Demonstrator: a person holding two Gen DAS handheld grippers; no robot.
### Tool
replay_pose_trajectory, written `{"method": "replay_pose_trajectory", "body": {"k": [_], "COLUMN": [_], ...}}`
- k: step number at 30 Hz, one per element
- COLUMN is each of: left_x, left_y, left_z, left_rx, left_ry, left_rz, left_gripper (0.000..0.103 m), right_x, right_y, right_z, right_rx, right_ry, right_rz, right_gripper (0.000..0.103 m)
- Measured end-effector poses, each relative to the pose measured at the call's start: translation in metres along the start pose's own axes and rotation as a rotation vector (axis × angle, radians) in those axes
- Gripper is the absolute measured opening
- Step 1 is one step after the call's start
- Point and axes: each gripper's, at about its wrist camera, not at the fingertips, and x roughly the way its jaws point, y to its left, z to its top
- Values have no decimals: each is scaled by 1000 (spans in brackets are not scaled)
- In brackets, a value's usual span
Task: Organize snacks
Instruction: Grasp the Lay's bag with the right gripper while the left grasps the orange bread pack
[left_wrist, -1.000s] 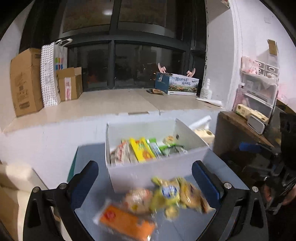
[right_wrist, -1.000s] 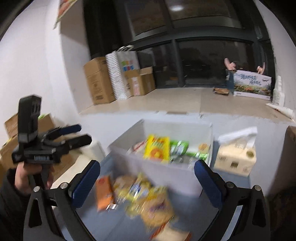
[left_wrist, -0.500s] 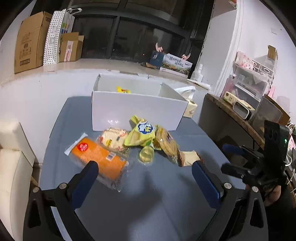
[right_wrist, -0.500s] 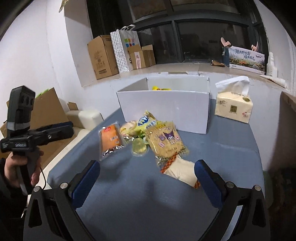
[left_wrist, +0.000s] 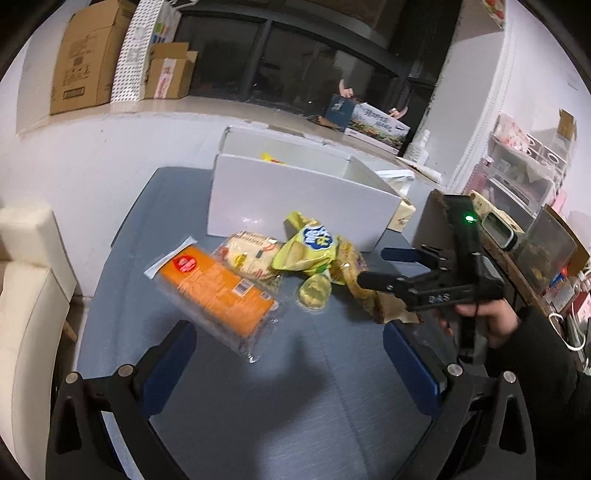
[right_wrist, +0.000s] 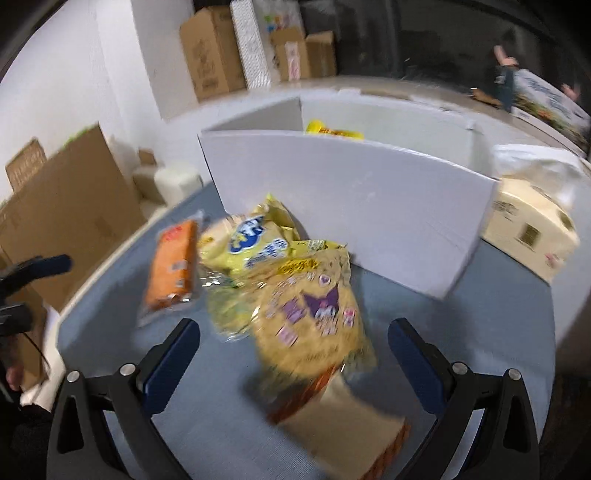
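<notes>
snacks lie in a loose heap on the blue table (left_wrist: 280, 406), just in front of the white box (left_wrist: 295, 199): orange pack (left_wrist: 218, 295), yellow-green bag (left_wrist: 306, 251), purple-cartoon cookie pack (right_wrist: 314, 317). step looks like approach, nothing picked yet. right gripper (right_wrist: 293, 358) jaws wide, empty, w/ cookie pack between them; next: close on it. left gripper (left_wrist: 288, 365) jaws wide, empty, near orange pack.

Glossy plastic snack wrappers (left_wrist: 218, 291) lie on matt blue-grey cloth tabletop (left_wrist: 295, 387).
</notes>
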Motion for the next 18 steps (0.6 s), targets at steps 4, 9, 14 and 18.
{"method": "replay_pose_trajectory", "body": {"k": [4,9,14,18], "left_x": [5,20,44,73], "left_y": [8,23,43,62], "left_z": [-2,-4,1,16], "left_rx": [-39,-140,-267,-385], "left_ry": [15,50,87,111], "left_rz": [4,26,103,171], "left_gripper": [103,103,103,103], "right_x": [26,17,-32,-80], "right_y": [-3,-2,5,15], "right_z": [4,0,-6,-6], "right_rx": [-14,13,20,6], "right_ry": [75,31,-116,-268], "right_rz": [11,2,-12,-43], "right_gripper": [103,74,74,74]}}
